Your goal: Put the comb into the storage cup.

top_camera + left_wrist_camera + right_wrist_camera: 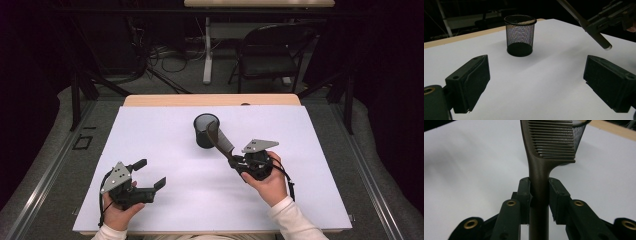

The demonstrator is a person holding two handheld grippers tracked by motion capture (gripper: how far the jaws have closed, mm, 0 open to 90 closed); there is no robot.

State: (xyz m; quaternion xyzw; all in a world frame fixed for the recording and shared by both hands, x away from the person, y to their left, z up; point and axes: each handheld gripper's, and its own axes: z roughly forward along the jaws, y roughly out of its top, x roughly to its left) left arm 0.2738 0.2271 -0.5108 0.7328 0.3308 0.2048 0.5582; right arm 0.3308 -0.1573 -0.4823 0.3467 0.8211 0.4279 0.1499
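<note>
Left gripper (150,173): I am holding it in my left hand (117,212) near the table's front left corner, and its jaws are standing wide apart with nothing between them.
Left gripper's own view: its two black jaws are showing at the lower left and lower right, with bare white table (544,82) lying between them and the mesh cup (520,35) standing farther off.
Table: a white sheet is covering it, and a strip of pale wood is showing along the far edge (210,100).
Mesh cup: the black wire cup (206,130) is standing upright toward the table's far edge, about midway between the left and right edges, with its open mouth facing up.
Comb: I am holding the dark brown comb (220,140) by its handle; it is slanting up and away from my gripper toward the cup, its toothed end is reaching the cup's rim, and I cannot tell whether it is touching the rim.
Comb in the right gripper view: the handle (539,182) is running straight up between the jaws, and the teeth are overlapping the cup's rim (580,127) at the top.
Right gripper (234,162): I am holding it in my right hand (270,182) right of the table's middle, just in front of the cup, and its jaws are clamping the comb's handle from both sides.
</note>
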